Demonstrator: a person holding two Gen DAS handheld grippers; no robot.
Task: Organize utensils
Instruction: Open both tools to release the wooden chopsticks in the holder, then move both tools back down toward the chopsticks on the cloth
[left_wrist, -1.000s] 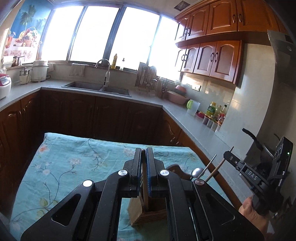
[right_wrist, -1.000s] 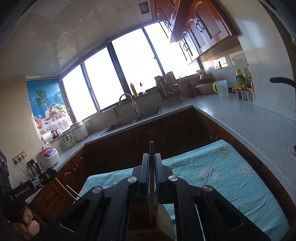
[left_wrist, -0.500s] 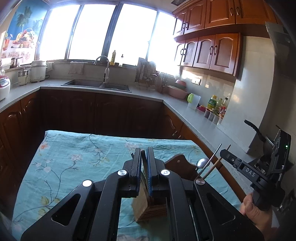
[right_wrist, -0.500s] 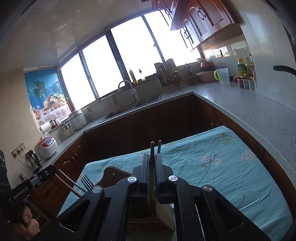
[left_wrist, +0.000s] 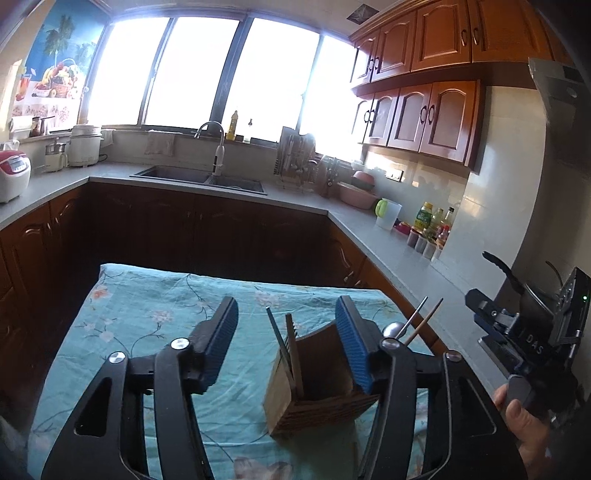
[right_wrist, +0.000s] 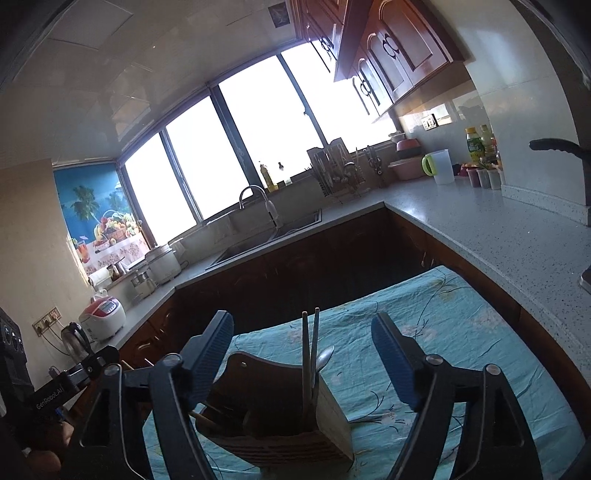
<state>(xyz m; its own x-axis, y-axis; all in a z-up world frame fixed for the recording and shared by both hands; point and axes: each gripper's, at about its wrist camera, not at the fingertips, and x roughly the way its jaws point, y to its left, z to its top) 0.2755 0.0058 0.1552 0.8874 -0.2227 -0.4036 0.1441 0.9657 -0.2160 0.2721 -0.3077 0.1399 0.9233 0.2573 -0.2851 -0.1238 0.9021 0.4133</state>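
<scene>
A wooden utensil holder (left_wrist: 314, 387) stands on the teal flowered tablecloth (left_wrist: 147, 325). In the left wrist view a fork and a chopstick (left_wrist: 290, 343) stand in its near compartment. My left gripper (left_wrist: 288, 347) is open above the holder and empty. In the right wrist view the holder (right_wrist: 280, 417) holds a pair of chopsticks (right_wrist: 309, 354) and a spoon (right_wrist: 325, 356). My right gripper (right_wrist: 303, 354) is open above it and empty. The right gripper's body (left_wrist: 532, 339) shows at the right of the left wrist view.
The table sits inside a U-shaped kitchen counter (left_wrist: 369, 229) with a sink (left_wrist: 199, 177), a rice cooker (left_wrist: 13, 173), a dish rack (left_wrist: 295, 162) and bottles (left_wrist: 432, 225). The counter (right_wrist: 498, 240) runs close along the table's right side.
Both grippers were shut on utensils above the holder and have opened. The fork and chopstick, and the chopstick pair, now stand in the holder.
</scene>
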